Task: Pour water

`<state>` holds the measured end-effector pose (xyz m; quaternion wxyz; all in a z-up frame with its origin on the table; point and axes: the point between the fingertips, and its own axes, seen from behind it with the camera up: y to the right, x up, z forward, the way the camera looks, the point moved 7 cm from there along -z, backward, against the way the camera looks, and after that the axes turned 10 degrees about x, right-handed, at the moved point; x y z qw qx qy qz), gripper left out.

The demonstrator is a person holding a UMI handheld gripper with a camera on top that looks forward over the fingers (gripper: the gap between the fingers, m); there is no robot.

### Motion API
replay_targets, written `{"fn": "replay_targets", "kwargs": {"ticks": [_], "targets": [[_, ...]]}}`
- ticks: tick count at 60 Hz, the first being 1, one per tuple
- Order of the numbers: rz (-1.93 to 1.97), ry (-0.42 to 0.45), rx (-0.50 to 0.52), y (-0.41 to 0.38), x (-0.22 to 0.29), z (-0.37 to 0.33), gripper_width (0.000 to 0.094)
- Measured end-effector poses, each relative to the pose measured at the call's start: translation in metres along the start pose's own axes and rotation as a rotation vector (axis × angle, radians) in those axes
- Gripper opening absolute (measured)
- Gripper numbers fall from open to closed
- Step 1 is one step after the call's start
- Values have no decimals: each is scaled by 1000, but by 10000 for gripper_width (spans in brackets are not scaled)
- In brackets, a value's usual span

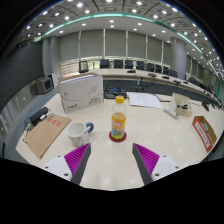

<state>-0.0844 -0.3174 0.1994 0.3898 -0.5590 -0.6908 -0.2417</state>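
Note:
A small bottle (118,123) with an orange label and a yellow cap stands upright on a red coaster on the pale table (150,125), beyond my fingers and slightly left of centre. A white mug (79,132) stands to its left, handle toward the bottle. My gripper (112,160) is open and empty, its magenta pads (77,157) spread wide over bare table well short of the bottle.
A white box (81,92) stands behind the mug. A brown flat parcel (45,134) lies at the left. Papers (143,99) lie at the back, a red book (204,131) at the right. Chairs and desks stand beyond the table.

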Motion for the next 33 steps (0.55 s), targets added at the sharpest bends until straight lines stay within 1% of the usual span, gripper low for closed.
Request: {"fn": "replay_targets", "kwargs": {"ticks": [5, 14, 22, 25, 28, 33], "targets": [[7, -26, -46, -17, -10, -37, 859], [30, -18, -84, -42, -22, -80, 861], [5, -21, -83, -54, -29, -97, 858], [-5, -18, -107, -53, -31, -102, 857], [-5, -34, -124, -54, -34, -105, 859], [4, -26, -101, -60, -33, -107, 860]]}}
